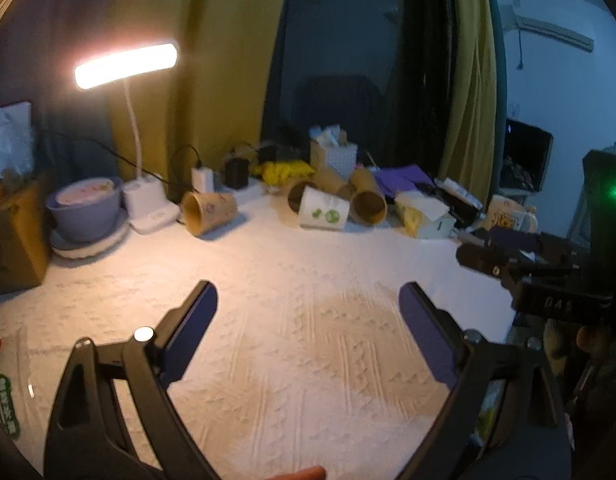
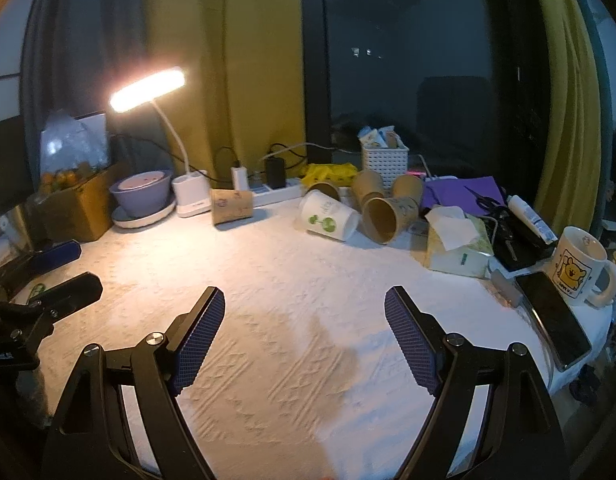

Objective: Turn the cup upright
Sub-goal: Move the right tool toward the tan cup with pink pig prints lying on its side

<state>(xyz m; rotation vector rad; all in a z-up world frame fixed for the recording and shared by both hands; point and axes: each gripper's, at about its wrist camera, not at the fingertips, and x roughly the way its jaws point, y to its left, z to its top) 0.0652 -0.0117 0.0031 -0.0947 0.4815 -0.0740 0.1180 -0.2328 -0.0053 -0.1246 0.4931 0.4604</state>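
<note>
A white textured cloth covers the surface point(image 2: 308, 280), which fills most of both views. Behind it hang yellow curtains point(image 2: 264, 60) on either side of a dark window point(image 2: 408, 60). A lit desk lamp point(image 2: 148, 84) stands at the back left, with a purple bowl point(image 2: 142, 194) on a plate just beside its base.

The left gripper point(image 1: 308, 300) hovers low over the bare cloth with its fingers spread wide and nothing between them. The right gripper point(image 2: 304, 306) is likewise spread wide and empty, over the near middle of the cloth.

Along the back edge lie several paper cups. One brown cup point(image 2: 232, 206) lies on its side alone near the lamp base and a white power strip point(image 2: 276, 194). To its right a white cup point(image 2: 328, 220) with green marks lies tipped over, touching a cluster of brown cups point(image 2: 388, 216), at least one of which also lies on its side. A tissue pack point(image 2: 458, 248) sits right of the cluster, then a phone point(image 2: 556, 320) and a mug point(image 2: 578, 268) with a yellow cartoon at the far right.
</note>
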